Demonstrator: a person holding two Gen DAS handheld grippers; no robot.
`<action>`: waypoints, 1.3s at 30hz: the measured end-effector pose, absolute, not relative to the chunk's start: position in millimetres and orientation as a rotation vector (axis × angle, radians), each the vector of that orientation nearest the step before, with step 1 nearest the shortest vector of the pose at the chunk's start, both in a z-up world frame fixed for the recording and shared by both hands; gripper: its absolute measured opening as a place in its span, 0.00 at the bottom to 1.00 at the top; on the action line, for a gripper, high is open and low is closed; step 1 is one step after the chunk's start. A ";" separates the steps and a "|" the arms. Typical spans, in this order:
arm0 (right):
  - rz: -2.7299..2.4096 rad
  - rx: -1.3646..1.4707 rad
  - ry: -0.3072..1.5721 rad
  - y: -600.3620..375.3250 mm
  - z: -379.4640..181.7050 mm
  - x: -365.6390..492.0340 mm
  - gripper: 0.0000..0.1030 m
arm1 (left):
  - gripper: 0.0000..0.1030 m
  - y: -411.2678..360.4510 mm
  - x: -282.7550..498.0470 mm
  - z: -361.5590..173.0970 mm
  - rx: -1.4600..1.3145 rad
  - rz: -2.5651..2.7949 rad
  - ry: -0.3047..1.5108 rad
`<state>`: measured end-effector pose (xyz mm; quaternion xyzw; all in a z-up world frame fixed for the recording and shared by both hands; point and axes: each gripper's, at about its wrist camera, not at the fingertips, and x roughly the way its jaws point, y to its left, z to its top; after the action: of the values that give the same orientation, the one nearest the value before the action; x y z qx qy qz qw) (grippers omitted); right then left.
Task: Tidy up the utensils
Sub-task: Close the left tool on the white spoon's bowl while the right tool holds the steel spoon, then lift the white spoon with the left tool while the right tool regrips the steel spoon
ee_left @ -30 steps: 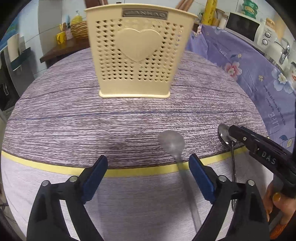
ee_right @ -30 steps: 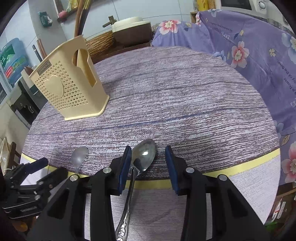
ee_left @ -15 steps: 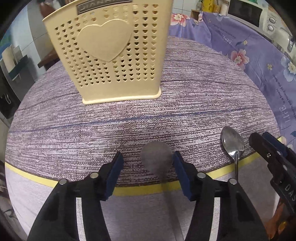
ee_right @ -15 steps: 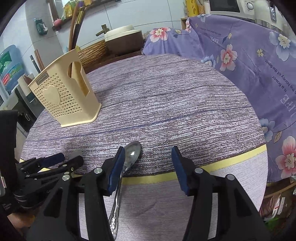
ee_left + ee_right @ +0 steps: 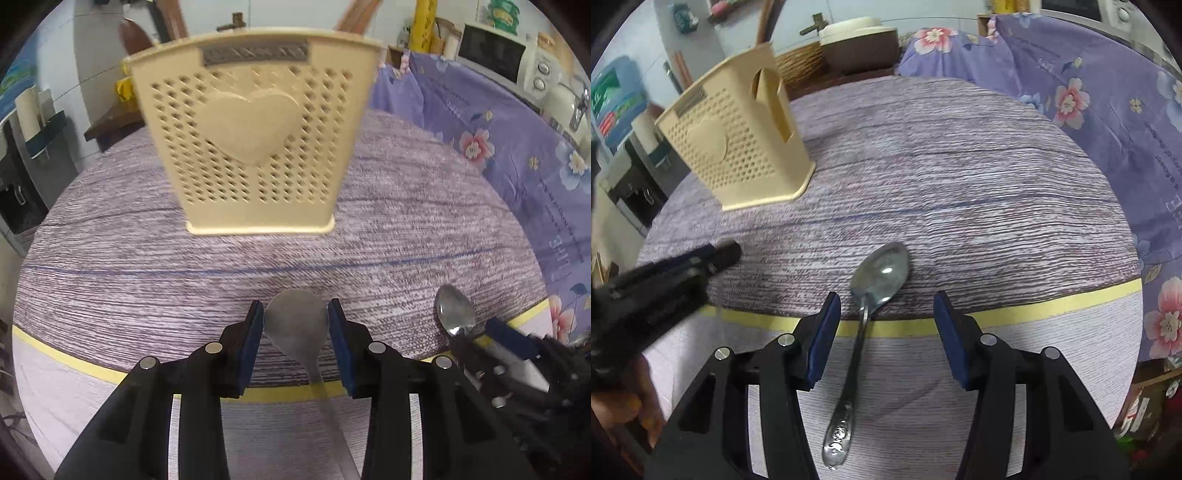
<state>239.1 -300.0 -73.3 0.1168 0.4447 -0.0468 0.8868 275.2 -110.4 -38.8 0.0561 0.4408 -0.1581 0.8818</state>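
A cream perforated utensil holder (image 5: 255, 147) with a heart on its front stands upright on the round table; it also shows in the right wrist view (image 5: 738, 144). My left gripper (image 5: 295, 325) is shut on the bowl of a matte grey spoon (image 5: 297, 326), whose handle runs back under the gripper. My right gripper (image 5: 886, 325) is open over a shiny metal spoon (image 5: 875, 280) that lies on the table, its neck between the fingers. That spoon shows at the right of the left wrist view (image 5: 454, 310).
The table has a purple striped cloth (image 5: 960, 166) with a yellow band (image 5: 1052, 302) near its front edge. A purple floral cloth (image 5: 517, 147) covers furniture to the right. A microwave (image 5: 495, 55) and clutter stand behind.
My left gripper has closed on the grey spoon's bowl and lifted it, and the view has risen. My right gripper has opened wider and drawn back along the shiny spoon.
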 end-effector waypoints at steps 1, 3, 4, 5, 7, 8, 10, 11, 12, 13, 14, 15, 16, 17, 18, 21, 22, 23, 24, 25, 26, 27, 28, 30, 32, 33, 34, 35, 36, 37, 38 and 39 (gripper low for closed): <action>-0.103 0.221 0.938 -294.8 -75.7 242.2 0.52 | 0.35 -104.5 273.4 -33.7 0.109 -0.321 0.900; -0.114 0.191 0.951 -289.5 -78.5 245.8 0.52 | 0.35 -99.2 270.8 -25.6 0.099 -0.311 0.875; -0.123 0.175 0.952 -287.3 -79.0 247.6 0.52 | 0.35 -95.6 269.3 -22.4 0.095 -0.308 0.864; -0.130 0.162 0.957 -285.5 -79.5 250.3 0.51 | 0.35 -98.7 272.6 -20.8 0.092 -0.307 0.858; -0.141 0.145 0.965 -284.3 -80.1 254.6 0.51 | 0.35 -92.6 270.9 -16.8 0.084 -0.308 0.846; -0.146 0.137 0.969 -283.4 -80.1 256.7 0.51 | 0.35 -89.4 269.0 -15.0 0.081 -0.311 0.840; -0.153 0.113 0.977 -281.8 -80.4 261.6 0.51 | 0.35 -85.6 267.8 -13.0 0.073 -0.320 0.837; -0.156 0.100 0.980 -280.4 -80.7 264.1 0.51 | 0.35 -84.1 268.1 -12.6 0.068 -0.324 0.837; -0.156 0.098 0.982 -280.2 -80.9 266.6 0.51 | 0.35 -82.7 268.1 -12.3 0.067 -0.329 0.838; -0.157 0.098 0.985 -280.6 -81.1 268.3 0.51 | 0.35 -79.2 267.1 -11.3 0.066 -0.332 0.837; -0.157 0.092 0.988 -280.7 -81.1 270.9 0.51 | 0.35 -77.5 267.1 -11.1 0.065 -0.335 0.838; -0.155 0.090 0.990 -281.1 -80.9 273.2 0.51 | 0.35 -75.1 267.2 -11.0 0.062 -0.338 0.840; -0.152 0.093 0.993 -282.2 -80.7 274.5 0.51 | 0.35 -74.3 265.8 -11.0 0.060 -0.340 0.841; -0.149 0.092 0.996 -282.0 -80.2 275.8 0.49 | 0.35 -73.9 266.3 -11.5 0.057 -0.342 0.843; -0.145 0.087 0.996 -281.1 -79.6 277.0 0.44 | 0.35 -73.4 266.8 -12.3 0.054 -0.342 0.845; -0.140 0.079 0.991 -278.6 -78.8 277.8 0.33 | 0.35 -71.7 267.1 -13.7 0.047 -0.345 0.850; -0.134 0.077 0.990 -277.8 -78.4 278.1 0.29 | 0.35 -71.9 266.9 -13.7 0.047 -0.346 0.851; -0.130 0.076 0.989 -276.8 -78.3 278.2 0.25 | 0.35 -71.8 266.6 -13.6 0.047 -0.348 0.851; -0.128 0.073 0.989 -275.8 -78.0 278.3 0.21 | 0.35 -71.2 266.4 -13.6 0.047 -0.350 0.851; -0.120 0.069 0.989 -274.7 -77.7 278.5 0.19 | 0.35 -71.3 266.2 -13.3 0.047 -0.351 0.851; -0.119 0.068 0.988 -273.7 -77.7 278.8 0.17 | 0.35 -70.5 266.2 -13.0 0.046 -0.353 0.850; -0.118 0.069 0.987 -274.0 -77.5 278.7 0.14 | 0.35 -70.1 266.2 -12.8 0.047 -0.354 0.850; -0.116 0.072 0.986 -274.2 -77.6 278.5 0.12 | 0.35 -69.9 266.2 -12.6 0.048 -0.354 0.849; -0.099 0.093 0.984 -275.7 -77.5 277.6 0.07 | 0.35 -70.9 265.4 -12.7 0.046 -0.353 0.848; -0.089 0.114 0.981 -276.5 -76.8 275.5 0.07 | 0.35 -71.3 265.3 -13.0 0.048 -0.353 0.848; -0.088 0.119 0.980 -277.3 -76.6 275.8 0.07 | 0.35 -71.6 265.2 -13.0 0.050 -0.353 0.848; -0.087 0.124 0.977 -278.1 -76.3 275.8 0.07 | 0.35 -72.2 265.0 -12.9 0.050 -0.353 0.849; -0.083 0.131 0.974 -278.1 -75.8 275.6 0.06 | 0.35 -72.4 265.0 -12.9 0.050 -0.353 0.849; -0.072 0.147 0.966 -278.9 -74.3 275.0 0.06 | 0.35 -72.5 265.1 -12.8 0.051 -0.353 0.849; -0.067 0.158 0.960 -279.3 -73.2 274.2 0.06 | 0.35 -72.5 265.1 -12.8 0.050 -0.353 0.849; -0.062 0.169 0.948 -279.9 -71.1 272.8 0.06 | 0.35 -72.5 265.0 -12.7 0.050 -0.354 0.849; -0.055 0.183 0.931 -281.4 -67.9 271.0 0.06 | 0.35 -72.5 265.1 -12.7 0.051 -0.353 0.849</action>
<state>271.0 -281.4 -67.9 0.0879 0.4483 -0.0267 0.8891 265.1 -72.5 -12.7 0.0244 0.4096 -0.1705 0.8959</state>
